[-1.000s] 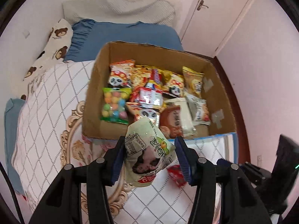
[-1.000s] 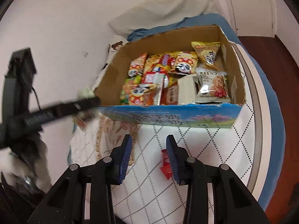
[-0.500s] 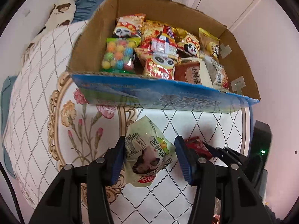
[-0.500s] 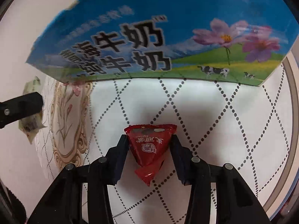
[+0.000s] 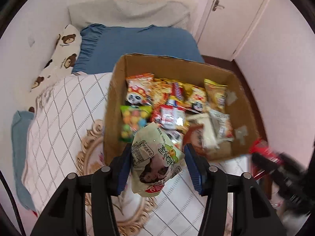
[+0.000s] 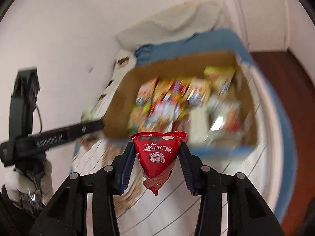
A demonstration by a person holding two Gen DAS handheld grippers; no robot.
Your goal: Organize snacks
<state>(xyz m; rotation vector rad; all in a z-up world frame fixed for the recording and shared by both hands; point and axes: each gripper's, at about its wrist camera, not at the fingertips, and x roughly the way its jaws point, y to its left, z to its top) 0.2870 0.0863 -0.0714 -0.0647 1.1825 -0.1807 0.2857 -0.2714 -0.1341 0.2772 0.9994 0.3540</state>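
The left hand-held gripper (image 5: 157, 165) is closed on a pale green snack packet (image 5: 155, 160), its blue pads pressing both sides; the packet shows a printed nutrition table, a barcode, a dark picture and a red oval logo at its lower end, but the writing is too small to read. It hangs above the near wall of the cardboard box (image 5: 118, 90), which stands on the bed toward the right edge of the white quilt (image 5: 63, 118) with its dotted diamond lines. The right hand-held gripper (image 6: 157, 157) has just been closing and now clamps a red triangular snack packet (image 6: 157, 157) by its two slanted sides; seen upside down, the packet reads "Mylikes" with white Chinese characters and a round seal. It is held in the air in front of the box's blue printed near wall. Inside the box lie many packets, among them a bag of coloured candy balls (image 5: 133, 118) near the left wall and a panda-faced packet (image 5: 137, 92) toward the far left corner. A blue pillow (image 5: 137, 41) and a bear-print pillow (image 5: 63, 55) lie at the head of the bed.
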